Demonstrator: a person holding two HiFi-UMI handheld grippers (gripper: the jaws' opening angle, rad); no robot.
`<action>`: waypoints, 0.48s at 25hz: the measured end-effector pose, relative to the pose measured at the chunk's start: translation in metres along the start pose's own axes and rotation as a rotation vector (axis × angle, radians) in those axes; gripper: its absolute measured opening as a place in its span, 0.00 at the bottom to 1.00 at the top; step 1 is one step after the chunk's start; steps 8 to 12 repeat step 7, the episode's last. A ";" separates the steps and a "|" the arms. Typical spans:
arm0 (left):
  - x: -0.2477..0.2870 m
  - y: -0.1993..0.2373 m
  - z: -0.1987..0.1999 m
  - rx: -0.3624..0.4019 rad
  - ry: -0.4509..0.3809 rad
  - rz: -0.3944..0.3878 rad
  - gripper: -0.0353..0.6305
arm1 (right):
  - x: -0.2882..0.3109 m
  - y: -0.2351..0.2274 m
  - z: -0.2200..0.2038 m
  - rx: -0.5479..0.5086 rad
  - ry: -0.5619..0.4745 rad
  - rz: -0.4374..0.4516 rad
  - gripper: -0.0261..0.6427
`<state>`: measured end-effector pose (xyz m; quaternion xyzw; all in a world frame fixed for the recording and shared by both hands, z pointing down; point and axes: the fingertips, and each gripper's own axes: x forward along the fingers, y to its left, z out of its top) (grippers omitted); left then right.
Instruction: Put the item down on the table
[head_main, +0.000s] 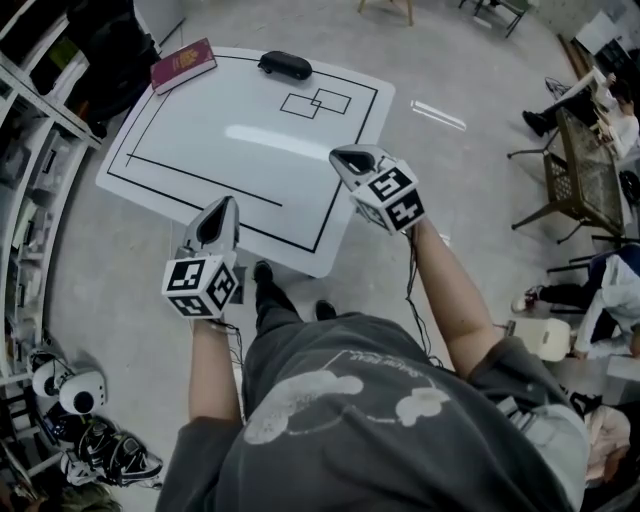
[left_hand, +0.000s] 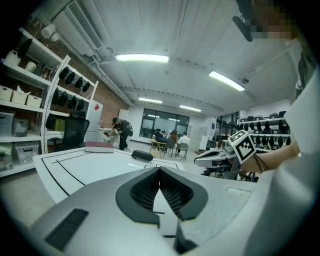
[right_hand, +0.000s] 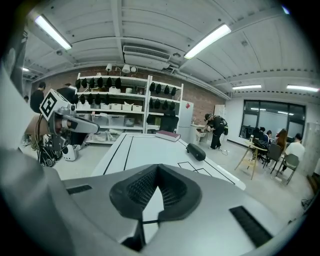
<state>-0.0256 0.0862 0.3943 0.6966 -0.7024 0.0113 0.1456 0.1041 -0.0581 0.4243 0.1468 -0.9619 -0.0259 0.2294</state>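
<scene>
Left gripper (head_main: 224, 208), right gripper (head_main: 347, 159): jaws shut, empty, near worktop (head_main: 200, 140). Case (head_main: 285, 65) probably light, stiff; grip across middle.

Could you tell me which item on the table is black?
The oblong case at the far edge; the book on the left corner is dark red.

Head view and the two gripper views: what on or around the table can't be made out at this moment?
- Book: the cover print is too small to read in every view.
- Black case: it is closed, so any contents are hidden; too small to tell what kind of case it is.
- Table: the legs are hidden under its own top in the head view.
- Shelves: cut off by the head view's left edge.
</scene>
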 end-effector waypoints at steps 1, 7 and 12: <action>-0.003 -0.001 -0.003 -0.005 0.004 0.005 0.06 | -0.001 0.003 -0.001 0.005 0.000 0.006 0.03; -0.019 -0.002 -0.014 -0.030 0.030 0.011 0.06 | -0.007 0.019 -0.003 -0.011 0.014 0.039 0.03; -0.019 -0.002 -0.014 -0.030 0.030 0.011 0.06 | -0.007 0.019 -0.003 -0.011 0.014 0.039 0.03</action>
